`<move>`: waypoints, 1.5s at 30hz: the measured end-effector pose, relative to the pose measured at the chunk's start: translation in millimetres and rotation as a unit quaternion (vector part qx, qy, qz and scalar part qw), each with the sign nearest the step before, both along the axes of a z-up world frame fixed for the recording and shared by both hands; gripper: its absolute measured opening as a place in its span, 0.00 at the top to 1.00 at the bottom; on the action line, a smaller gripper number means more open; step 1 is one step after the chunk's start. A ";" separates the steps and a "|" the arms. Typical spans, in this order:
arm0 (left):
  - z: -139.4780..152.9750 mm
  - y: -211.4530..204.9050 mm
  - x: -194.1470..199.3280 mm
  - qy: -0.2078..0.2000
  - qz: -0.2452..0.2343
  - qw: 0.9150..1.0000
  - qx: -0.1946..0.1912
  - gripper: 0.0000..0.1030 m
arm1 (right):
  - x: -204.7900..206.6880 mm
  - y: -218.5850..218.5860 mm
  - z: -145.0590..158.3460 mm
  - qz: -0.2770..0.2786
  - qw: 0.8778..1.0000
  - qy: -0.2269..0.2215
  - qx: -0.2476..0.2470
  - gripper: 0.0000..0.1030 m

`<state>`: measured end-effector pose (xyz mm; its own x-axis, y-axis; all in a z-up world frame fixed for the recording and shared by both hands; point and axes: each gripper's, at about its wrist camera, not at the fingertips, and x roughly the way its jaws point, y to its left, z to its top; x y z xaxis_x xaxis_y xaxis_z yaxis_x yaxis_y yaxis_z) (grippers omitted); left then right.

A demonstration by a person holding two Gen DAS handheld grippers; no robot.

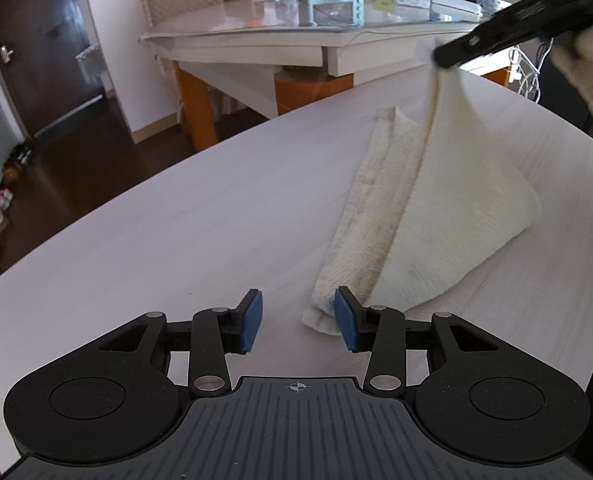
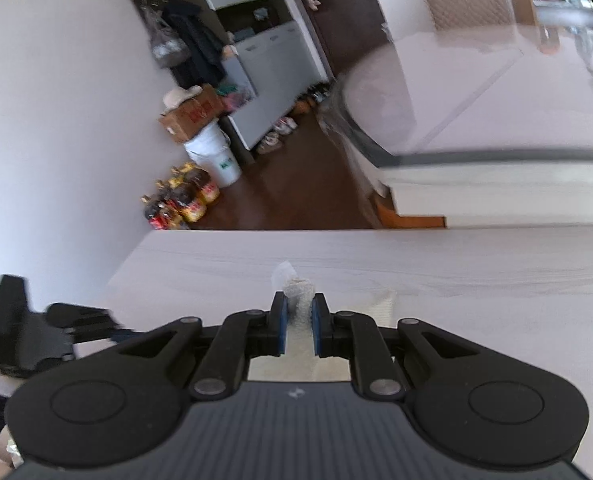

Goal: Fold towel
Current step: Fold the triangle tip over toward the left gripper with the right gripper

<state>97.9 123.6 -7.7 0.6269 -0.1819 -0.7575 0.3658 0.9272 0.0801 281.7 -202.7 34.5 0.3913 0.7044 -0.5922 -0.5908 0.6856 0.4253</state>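
Left gripper fingers spread, empty — right gripper fingers pinch lifted towel corner.

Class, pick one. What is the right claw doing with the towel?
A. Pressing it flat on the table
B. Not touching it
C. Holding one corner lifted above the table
C: the right claw pinches a corner of the towel, raised above the table.

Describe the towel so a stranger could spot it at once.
On the pale wood-grain table nearest the cameras lies a cream terry towel, partly folded. The right gripper lifts one corner off the table, and it is the only cloth there.
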 end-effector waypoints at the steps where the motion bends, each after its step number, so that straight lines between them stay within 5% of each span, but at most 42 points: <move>1: -0.1 0.8 -0.1 0.001 0.000 1.000 -0.001 0.55 | 2.0 -0.1 -2.3 -0.001 1.000 0.003 0.000 0.87; 15: 3.6 2.7 -1.4 0.009 0.003 1.000 -0.005 0.53 | 37.5 7.1 -60.1 -0.011 0.999 0.044 0.001 0.87; 27: 22.3 8.9 1.0 -0.027 0.018 0.999 -0.010 0.53 | 36.2 -17.9 -25.7 -0.029 0.998 0.014 0.060 0.87; 35: 21.0 -18.3 -1.4 -0.043 -0.012 0.999 -0.019 0.53 | 61.6 -8.1 -58.1 -0.048 0.998 0.027 0.021 0.87; 45: 8.1 -28.2 23.3 -0.039 0.018 0.999 -0.011 0.50 | 52.7 -10.1 -49.3 -0.067 0.997 -0.043 -0.016 0.75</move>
